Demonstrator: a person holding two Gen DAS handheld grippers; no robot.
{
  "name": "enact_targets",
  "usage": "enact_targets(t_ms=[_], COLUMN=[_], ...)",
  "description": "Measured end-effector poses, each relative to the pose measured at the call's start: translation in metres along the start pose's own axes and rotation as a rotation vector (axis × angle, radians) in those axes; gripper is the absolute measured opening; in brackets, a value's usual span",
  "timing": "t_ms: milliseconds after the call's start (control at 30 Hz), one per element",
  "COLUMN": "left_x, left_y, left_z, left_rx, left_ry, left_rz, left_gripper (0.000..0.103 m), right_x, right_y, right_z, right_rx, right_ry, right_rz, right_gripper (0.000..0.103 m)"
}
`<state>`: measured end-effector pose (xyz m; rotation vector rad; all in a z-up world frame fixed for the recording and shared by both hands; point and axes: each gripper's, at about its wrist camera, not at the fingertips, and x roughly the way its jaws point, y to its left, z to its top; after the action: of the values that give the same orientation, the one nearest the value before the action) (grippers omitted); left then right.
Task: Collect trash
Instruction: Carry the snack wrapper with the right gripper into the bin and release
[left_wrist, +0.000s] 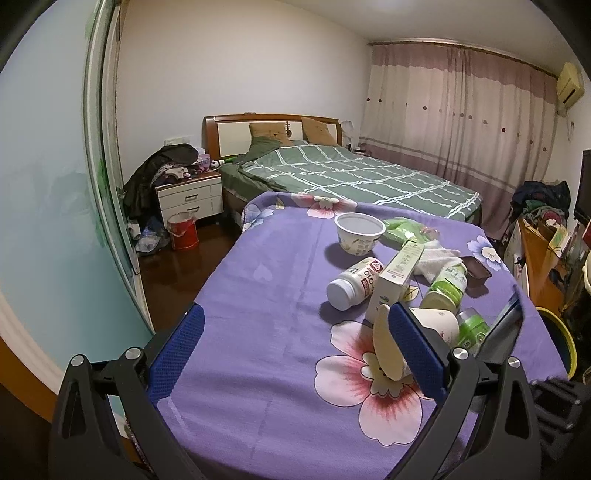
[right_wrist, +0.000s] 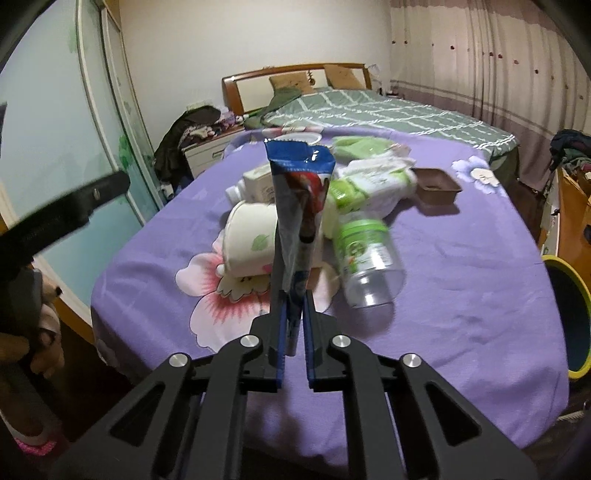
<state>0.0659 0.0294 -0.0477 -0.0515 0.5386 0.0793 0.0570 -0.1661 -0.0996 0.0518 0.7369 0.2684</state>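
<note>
My right gripper (right_wrist: 293, 295) is shut on a blue snack wrapper (right_wrist: 301, 195) and holds it upright above the purple floral tablecloth (right_wrist: 461, 266). Behind it lies a pile of trash: a tipped paper cup (right_wrist: 251, 236), a clear bottle with a green label (right_wrist: 365, 258), a white bottle (right_wrist: 255, 184), tissues (right_wrist: 376, 173) and a brown tray (right_wrist: 437, 184). My left gripper (left_wrist: 295, 325) is open and empty, low over the cloth. Its right finger (left_wrist: 413, 347) sits beside the paper cup (left_wrist: 439, 325), a carton (left_wrist: 397, 273) and the white bottle (left_wrist: 354, 282).
A white bowl (left_wrist: 357, 230) and a green packet (left_wrist: 404, 229) lie at the table's far side. A yellow-rimmed bin (right_wrist: 569, 317) stands right of the table. A bed (left_wrist: 351, 177), a nightstand (left_wrist: 190, 197) and a red bucket (left_wrist: 183, 232) are behind. A cluttered desk (left_wrist: 543, 258) is at right.
</note>
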Motion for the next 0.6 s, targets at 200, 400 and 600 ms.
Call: enact_targets(t_ms=[200, 400, 600], left_x=[0.0, 0.004, 0.01], left_y=[-0.009, -0.018, -0.032], left_z=[-0.001, -0.003, -0.007], left_rx=[0.016, 0.033, 0.06], left_ry=[0.001, 0.013, 0.033], left_rz=[-0.004, -0.012, -0.024], left_gripper=[0.098, 0.098, 0.098], right_x=[-0.021, -0.037, -0.047], right_y=[-0.032, -0.097, -0.175], right_z=[0.004, 0.003, -0.004], right_rx=[0.047, 0.15, 0.257], right_ry=[-0.066, -0.111, -0.11], right_rz=[-0.082, -0.243, -0.431], right_gripper=[0.008, 0.008, 0.008])
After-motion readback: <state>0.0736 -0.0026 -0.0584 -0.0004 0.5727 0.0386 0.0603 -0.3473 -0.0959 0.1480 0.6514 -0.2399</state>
